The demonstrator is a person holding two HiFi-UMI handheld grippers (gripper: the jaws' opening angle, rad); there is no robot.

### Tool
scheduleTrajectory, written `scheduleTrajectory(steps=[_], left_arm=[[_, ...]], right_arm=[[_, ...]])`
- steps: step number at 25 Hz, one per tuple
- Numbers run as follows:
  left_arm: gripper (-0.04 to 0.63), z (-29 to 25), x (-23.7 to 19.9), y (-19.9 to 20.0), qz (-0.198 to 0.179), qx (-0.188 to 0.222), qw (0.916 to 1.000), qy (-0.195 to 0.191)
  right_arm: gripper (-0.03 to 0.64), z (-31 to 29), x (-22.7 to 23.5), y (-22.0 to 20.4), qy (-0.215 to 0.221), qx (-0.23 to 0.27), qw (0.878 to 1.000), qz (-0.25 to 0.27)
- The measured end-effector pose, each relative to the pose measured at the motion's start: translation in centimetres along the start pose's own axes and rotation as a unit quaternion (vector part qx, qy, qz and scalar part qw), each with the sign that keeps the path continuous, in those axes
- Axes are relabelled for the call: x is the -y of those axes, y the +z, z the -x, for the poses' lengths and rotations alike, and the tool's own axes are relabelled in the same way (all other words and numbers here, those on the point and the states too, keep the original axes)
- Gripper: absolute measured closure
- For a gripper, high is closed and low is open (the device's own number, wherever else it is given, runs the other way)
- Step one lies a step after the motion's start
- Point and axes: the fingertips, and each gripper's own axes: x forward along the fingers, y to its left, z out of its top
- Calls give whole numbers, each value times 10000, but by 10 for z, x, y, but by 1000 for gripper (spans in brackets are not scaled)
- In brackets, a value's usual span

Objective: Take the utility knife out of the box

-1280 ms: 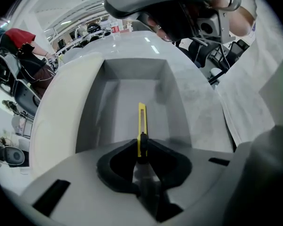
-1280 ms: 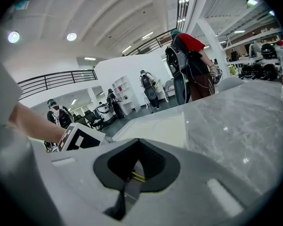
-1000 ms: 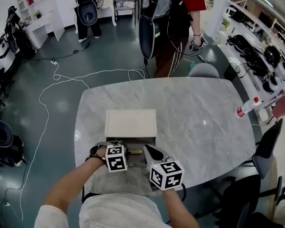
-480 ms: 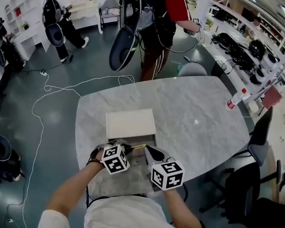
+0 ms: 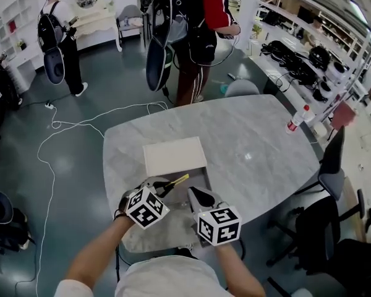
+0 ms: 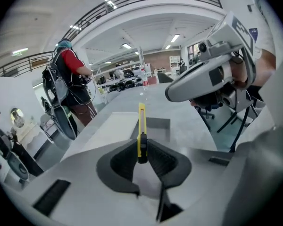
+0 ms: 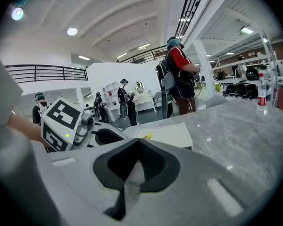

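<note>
A yellow utility knife sticks out forward, clamped by its black rear end in my left gripper. In the left gripper view the knife stands on edge between the shut jaws of that gripper, its tip above the box. The white box lies on the marble table, its open grey part just ahead of the grippers. My right gripper hovers beside the left one, to its right; its jaws are shut with nothing between them. It sees the left gripper and the knife tip.
A water bottle with a red label stands at the table's far right edge. People with backpacks stand beyond the table's far side. A white cable trails on the floor at the left; chairs stand at the right.
The left gripper has lifted the knife from level at the box's near edge to higher up, tip angled up and to the right. The right gripper has barely moved.
</note>
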Motion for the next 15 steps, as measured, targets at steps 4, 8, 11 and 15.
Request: scheduleTrajectory(steps=[4, 8, 11, 15], left_arm=[[535, 23, 1, 4, 285, 351, 9988, 167], [535, 48, 2, 6, 570, 717, 9953, 319], [535, 62, 4, 10, 799, 1032, 9906, 412], [535, 87, 8, 9, 1174, 1402, 9817, 522]], right_arm=[[612, 8, -15, 2, -115, 102, 9999, 62], [612, 18, -30, 4, -244, 200, 9994, 113], [612, 26, -35, 3, -354, 276, 9989, 150], [612, 36, -45, 0, -485, 359, 9980, 171]])
